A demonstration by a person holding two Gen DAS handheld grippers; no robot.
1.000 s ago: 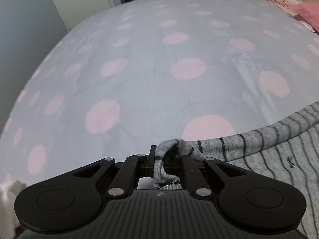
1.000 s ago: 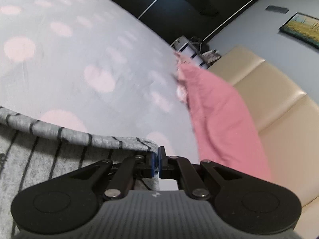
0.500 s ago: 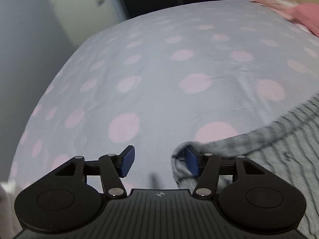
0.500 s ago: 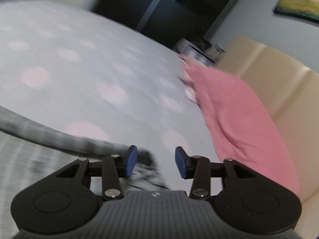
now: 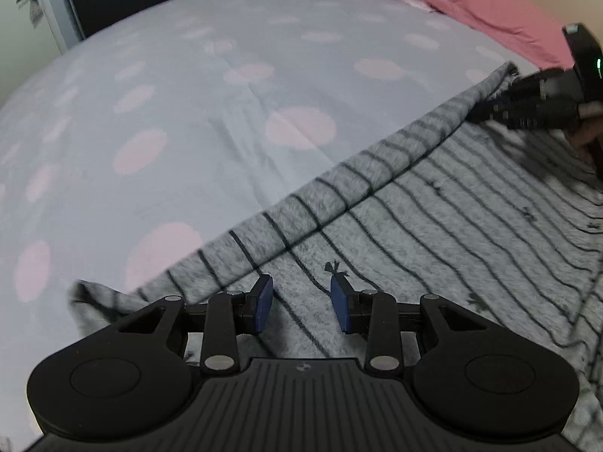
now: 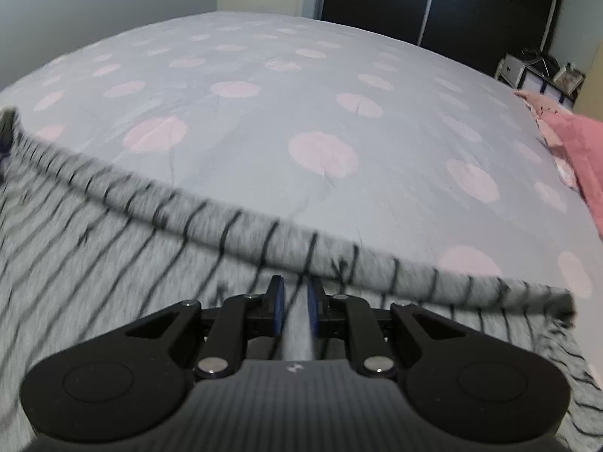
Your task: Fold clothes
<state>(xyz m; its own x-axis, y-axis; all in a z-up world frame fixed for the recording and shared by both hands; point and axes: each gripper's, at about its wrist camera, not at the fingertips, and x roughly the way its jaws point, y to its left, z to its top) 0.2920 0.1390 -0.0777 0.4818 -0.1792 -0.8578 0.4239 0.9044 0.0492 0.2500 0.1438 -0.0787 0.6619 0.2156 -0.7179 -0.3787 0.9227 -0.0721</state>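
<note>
A grey garment with thin black stripes (image 5: 433, 218) lies flat on the bed, its far edge folded over into a band (image 6: 264, 241). My left gripper (image 5: 301, 307) hovers over the garment near its left corner. Its jaws are closing, and only the cloth below shows between the blue pads (image 5: 262, 303). My right gripper (image 6: 295, 305) hangs just inside the folded band, jaws closing to a narrow gap with grey cloth showing through it. In the left wrist view the right gripper (image 5: 486, 113) sits at the garment's far right corner, with part of a hand behind it.
The bed sheet (image 5: 226, 113) is pale grey with pink dots and stretches far beyond the garment. A pink pillow (image 5: 471, 3) lies along the right side (image 6: 580, 143). Dark wardrobe doors (image 6: 452, 7) and a small shelf unit (image 6: 527, 71) stand past the bed.
Both grippers let go of the garment's corners, opened wide, then began narrowing. Both swung inward and tipped down, so the garment now fills the lower part of each view.
</note>
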